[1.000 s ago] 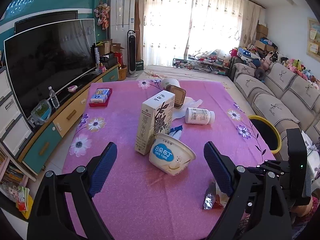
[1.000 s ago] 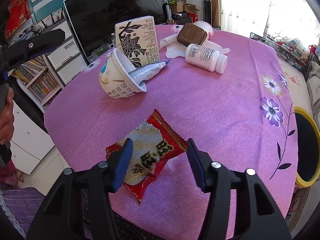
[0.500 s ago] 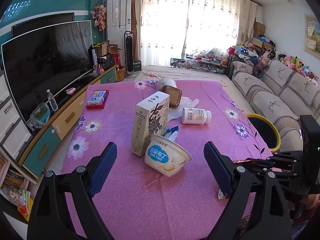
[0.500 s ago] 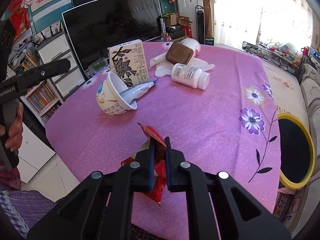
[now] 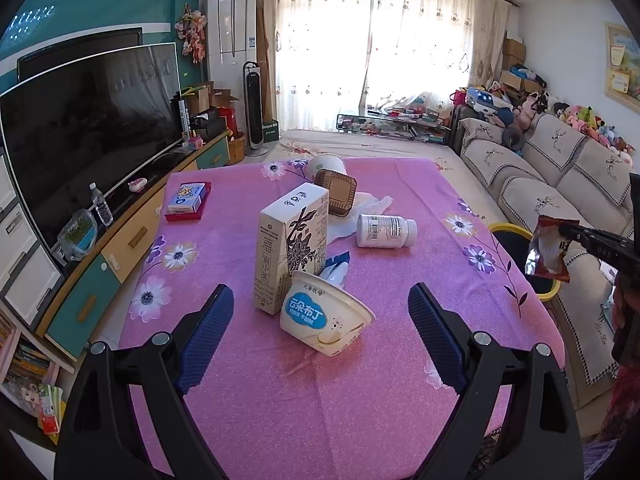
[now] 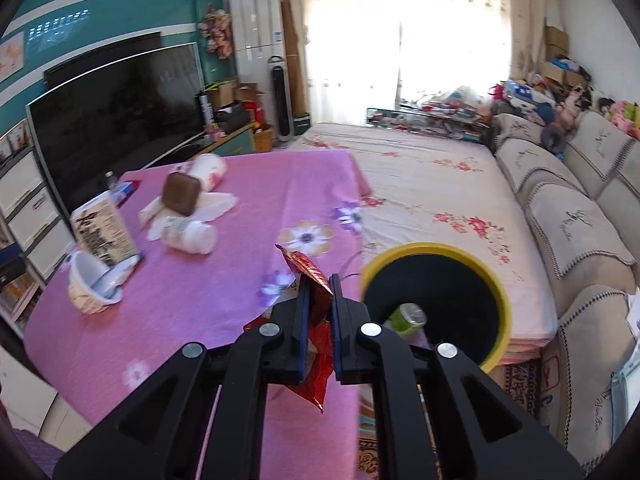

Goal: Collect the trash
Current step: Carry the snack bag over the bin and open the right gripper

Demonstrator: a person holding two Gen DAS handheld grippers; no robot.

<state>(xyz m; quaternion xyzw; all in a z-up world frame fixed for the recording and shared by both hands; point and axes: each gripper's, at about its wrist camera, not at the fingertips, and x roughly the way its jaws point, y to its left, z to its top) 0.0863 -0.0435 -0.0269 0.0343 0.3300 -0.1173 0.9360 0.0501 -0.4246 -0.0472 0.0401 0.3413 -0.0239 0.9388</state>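
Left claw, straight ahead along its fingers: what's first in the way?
Probably the tipped pudding cup, lying between the open left claw fingers' line; the tall carton stands just behind it. Depth is uncertain.

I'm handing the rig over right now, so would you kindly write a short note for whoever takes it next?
Right tool: shut on the red wrapper, lifted off the table, beside the yellow-rimmed bin.
Left tool: open, empty, over the pudding cup.
On the pink table: cup on its side, carton upright, white bottle lying, brown lid, tissue.
Done: wrapper picked up; a green item is already in the bin.
Left: drop the wrapper, then bin the rest.
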